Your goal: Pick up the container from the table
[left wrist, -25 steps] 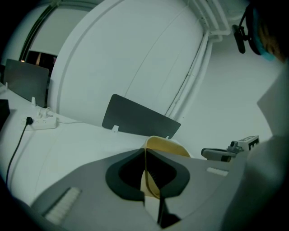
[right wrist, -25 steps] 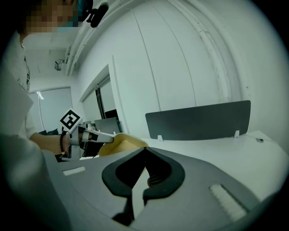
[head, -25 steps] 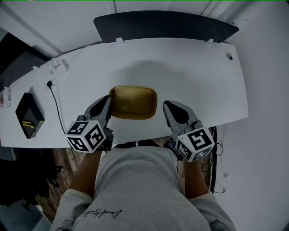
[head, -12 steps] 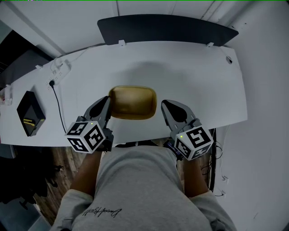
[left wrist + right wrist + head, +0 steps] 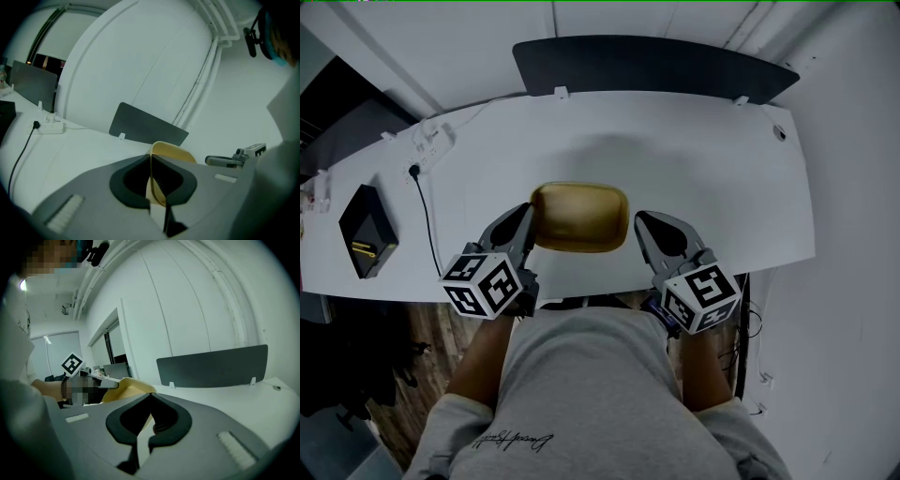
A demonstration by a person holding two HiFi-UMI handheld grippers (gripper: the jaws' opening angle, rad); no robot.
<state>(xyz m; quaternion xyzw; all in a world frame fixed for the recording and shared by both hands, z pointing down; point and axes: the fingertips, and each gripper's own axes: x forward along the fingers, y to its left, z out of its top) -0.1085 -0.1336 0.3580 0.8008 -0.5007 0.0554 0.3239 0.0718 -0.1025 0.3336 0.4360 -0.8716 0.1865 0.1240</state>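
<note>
A yellow-brown container with rounded corners lies near the front edge of the white table. My left gripper is at its left rim. In the left gripper view the thin yellow container rim runs between the jaws, and the left gripper is shut on it. My right gripper sits just off the container's right edge with its tips together. In the right gripper view the container shows left of and behind the right gripper; I cannot tell whether they touch.
A dark partition panel stands along the table's far edge. At the far left lie a black box and a power strip with a cable running from it. The person's body is close against the near edge.
</note>
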